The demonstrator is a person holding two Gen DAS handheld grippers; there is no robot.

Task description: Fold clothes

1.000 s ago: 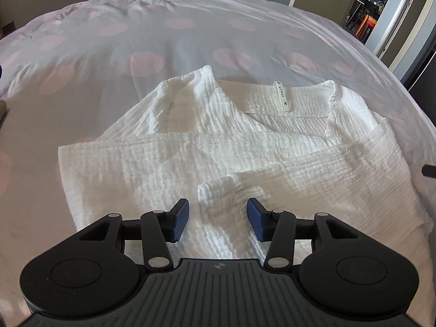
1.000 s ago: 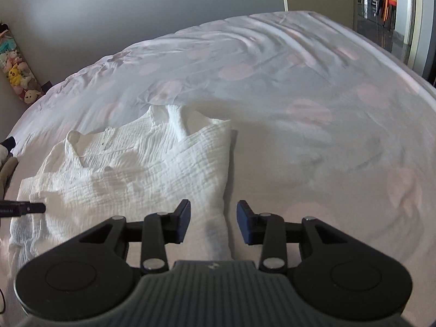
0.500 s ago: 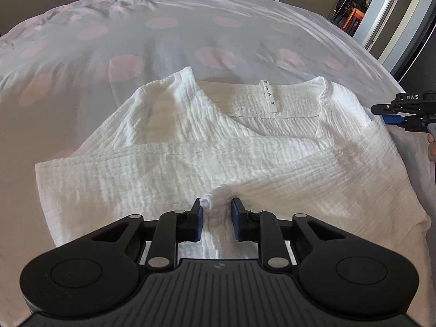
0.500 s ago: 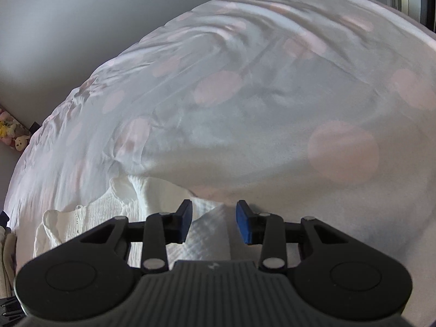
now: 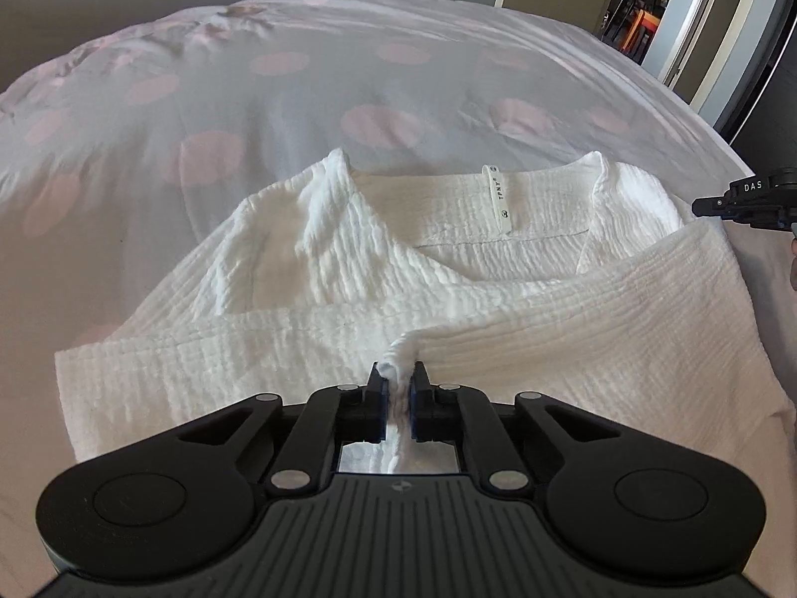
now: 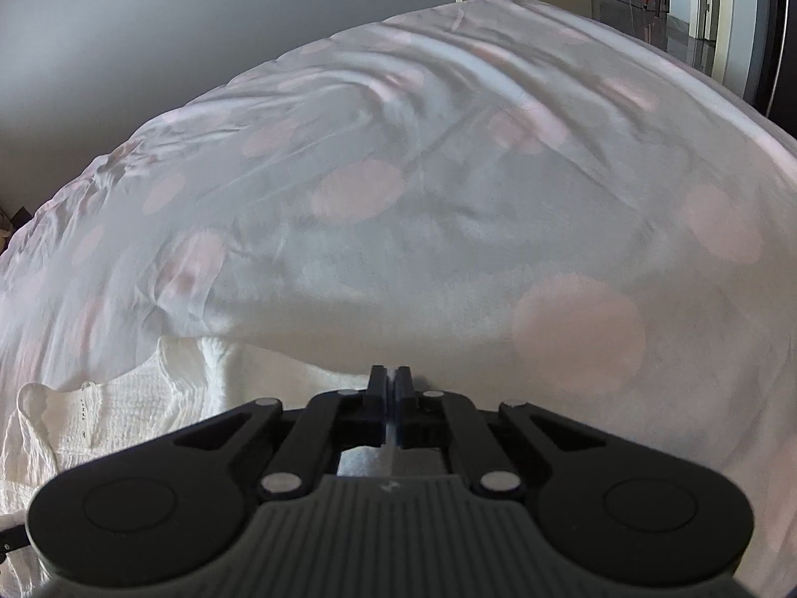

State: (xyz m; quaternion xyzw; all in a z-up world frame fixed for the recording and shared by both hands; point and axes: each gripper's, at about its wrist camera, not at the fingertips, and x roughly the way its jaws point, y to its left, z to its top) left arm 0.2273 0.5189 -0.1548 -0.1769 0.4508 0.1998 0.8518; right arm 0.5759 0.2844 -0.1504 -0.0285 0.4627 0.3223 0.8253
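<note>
Where grey walls (image 6: 249, 25) rise, the dotted bedspread (image 5: 348, 74) seems rumpled.

Bed (image 5: 448, 65) in pink-dotted sheet; white crinkled blouse (image 5: 309, 309) flat on it.

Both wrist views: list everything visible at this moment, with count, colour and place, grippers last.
garment: one, white crinkled top with a neck label, partly folded on the bed.
bedsheet: one, pale with pink dots, covering the bed.
doorway: one, dark, far right behind the bed.
wall: grey, behind the bed.
left gripper: one, black with blue pads, jaws closing on a pinched fold of the garment.
right gripper: one, black, shut at the garment's right edge; any cloth between the pads is hidden.
</note>
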